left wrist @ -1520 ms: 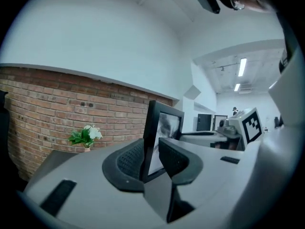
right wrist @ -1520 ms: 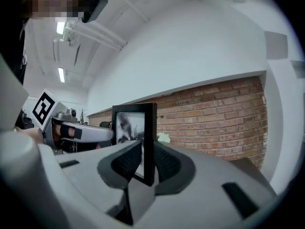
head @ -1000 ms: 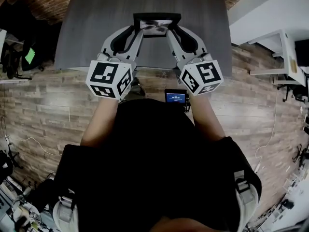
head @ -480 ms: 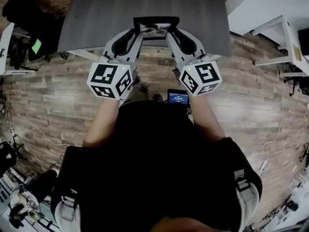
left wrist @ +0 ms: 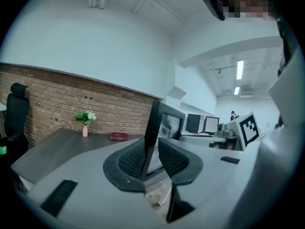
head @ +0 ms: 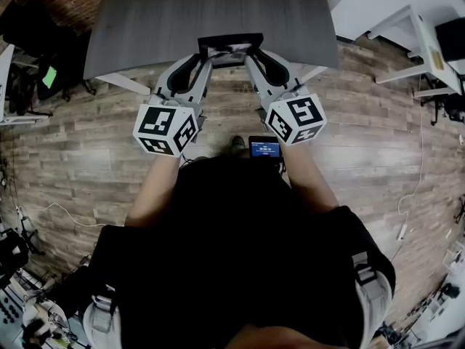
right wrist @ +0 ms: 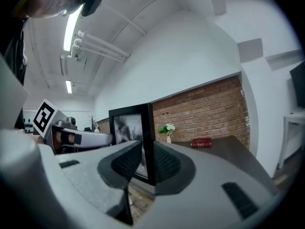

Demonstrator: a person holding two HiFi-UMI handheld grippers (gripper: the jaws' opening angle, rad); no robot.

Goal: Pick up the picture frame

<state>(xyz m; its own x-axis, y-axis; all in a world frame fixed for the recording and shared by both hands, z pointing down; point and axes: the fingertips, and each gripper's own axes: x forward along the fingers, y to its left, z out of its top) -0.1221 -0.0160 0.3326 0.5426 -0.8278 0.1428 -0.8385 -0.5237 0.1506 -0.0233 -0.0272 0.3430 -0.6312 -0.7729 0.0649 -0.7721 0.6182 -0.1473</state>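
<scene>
The head view is dim and barrel-warped, while ceiling strip lights point(right wrist: 71, 27) brighten both dark-vignetted gripper views.

— Can you make out the photograph in the picture frame point(right wrist: 129, 125)?
— No, only grey smears. The frame's lower corner is hidden between the pads of the right gripper point(right wrist: 148, 152). The left gripper point(left wrist: 151, 151), clamped on the opposite edge, covers the bottom of that side the same way.
— And the red book point(right wrist: 201, 142), out beyond the right jaw?
— Too small to read a title.
— From the head view?
— The table point(head: 145, 20) ahead of the jaws is cut off at the top edge. The small screen point(head: 264, 148), back behind the jaws by the person's waist, is unreadable.
</scene>
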